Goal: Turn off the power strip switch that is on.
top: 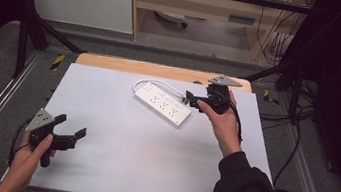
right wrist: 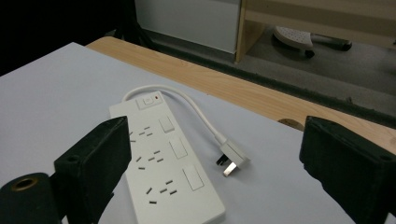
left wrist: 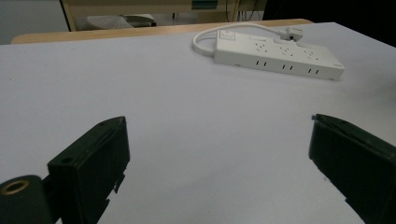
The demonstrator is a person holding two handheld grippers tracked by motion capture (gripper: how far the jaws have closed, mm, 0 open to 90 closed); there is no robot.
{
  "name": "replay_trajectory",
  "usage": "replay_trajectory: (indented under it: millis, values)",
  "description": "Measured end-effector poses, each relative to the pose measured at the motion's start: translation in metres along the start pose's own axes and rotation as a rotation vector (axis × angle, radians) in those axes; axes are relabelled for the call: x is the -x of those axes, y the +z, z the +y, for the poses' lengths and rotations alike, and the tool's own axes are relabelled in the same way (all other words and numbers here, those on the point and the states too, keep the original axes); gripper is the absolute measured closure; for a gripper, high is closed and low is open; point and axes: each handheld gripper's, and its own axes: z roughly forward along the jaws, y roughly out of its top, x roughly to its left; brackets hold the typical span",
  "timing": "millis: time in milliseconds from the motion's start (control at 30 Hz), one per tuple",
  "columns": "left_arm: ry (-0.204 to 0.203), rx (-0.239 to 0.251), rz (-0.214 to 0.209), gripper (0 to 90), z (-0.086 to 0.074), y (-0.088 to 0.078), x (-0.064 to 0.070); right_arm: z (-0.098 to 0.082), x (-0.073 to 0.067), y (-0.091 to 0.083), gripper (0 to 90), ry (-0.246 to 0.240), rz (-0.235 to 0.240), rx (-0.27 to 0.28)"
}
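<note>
My left gripper [top: 68, 130] sits nearest, over the counter's [top: 115, 149] near left corner, jaws apart and holding nothing. My right gripper [top: 192, 99] hovers near the far right edge, jaws also spread, right beside the white power strip [top: 163, 104]. The strip lies flat toward the far edge, its cord [right wrist: 196, 109] looping round to the plug [right wrist: 231, 157] resting alongside it.

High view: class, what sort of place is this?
Probably a lab or workshop test bench: a white-topped table inside a black metal frame, loose cables on the floor, and a power strip laid out between two hand-held grippers.
</note>
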Motion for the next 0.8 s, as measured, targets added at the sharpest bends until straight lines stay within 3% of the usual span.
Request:
replay_trajectory:
  millis: [333,400,600,633,800]
  values:
    - [0.014,-0.003,-0.007,5.0,0.001,-0.001,0.002,0.005,0.001,0.014,16.0,0.004,0.001,-0.009]
    - [0.015,-0.002,-0.012,5.0,0.001,0.000,0.003,0.004,0.003,0.018,25.5,0.008,-0.005,-0.004]
    - [0.012,-0.003,-0.008,5.0,0.001,-0.001,0.002,0.002,0.007,0.027,38.3,0.015,-0.016,-0.002]
    - [0.010,-0.004,-0.007,5.0,0.001,-0.001,0.002,0.002,0.008,0.031,44.8,0.014,-0.012,-0.003]
    - [0.011,-0.005,-0.013,5.0,0.001,0.000,0.003,0.000,0.008,0.040,57.9,0.009,-0.020,-0.008]
